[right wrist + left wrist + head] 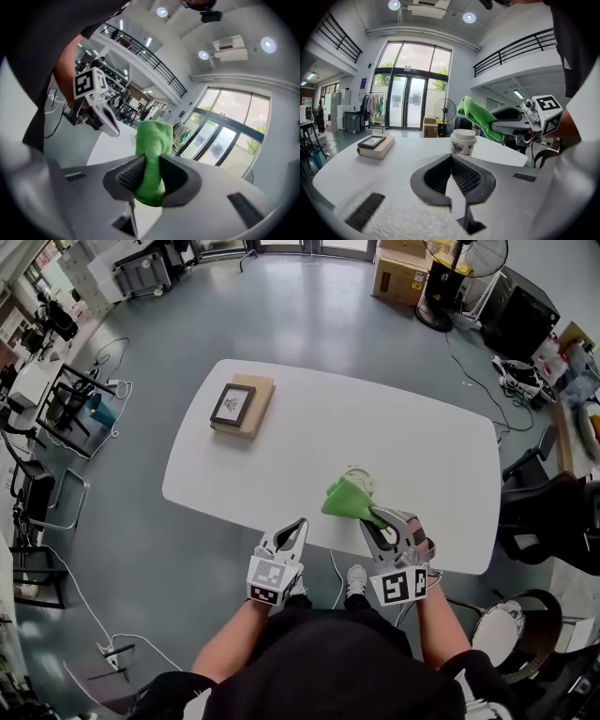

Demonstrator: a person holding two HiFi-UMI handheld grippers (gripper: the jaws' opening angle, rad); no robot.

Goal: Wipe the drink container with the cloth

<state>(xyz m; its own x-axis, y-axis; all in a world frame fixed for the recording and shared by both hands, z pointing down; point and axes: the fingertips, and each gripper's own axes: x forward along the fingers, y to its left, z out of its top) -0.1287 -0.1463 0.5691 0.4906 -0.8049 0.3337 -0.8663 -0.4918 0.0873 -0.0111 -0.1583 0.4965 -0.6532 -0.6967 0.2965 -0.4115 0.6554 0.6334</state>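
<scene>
A white lidded drink cup (pixel 462 142) stands on the white table (pixel 309 427) near its front edge. In the head view the cup (pixel 360 476) is mostly hidden behind a green cloth (pixel 345 500). My right gripper (pixel 371 517) is shut on that cloth (pixel 151 154) and holds it just above and in front of the cup. In the left gripper view the cloth (pixel 479 117) hangs over the cup's right side. My left gripper (pixel 300 524) is shut and holds nothing. It hovers at the table's front edge, left of the cup, and points at it.
A tan book with a framed picture on top (pixel 241 405) lies at the table's far left. Black office chairs (pixel 548 512) stand to the right of the table. Cables (pixel 112 634) run over the grey floor, and a fan (pixel 455 268) and boxes stand at the back.
</scene>
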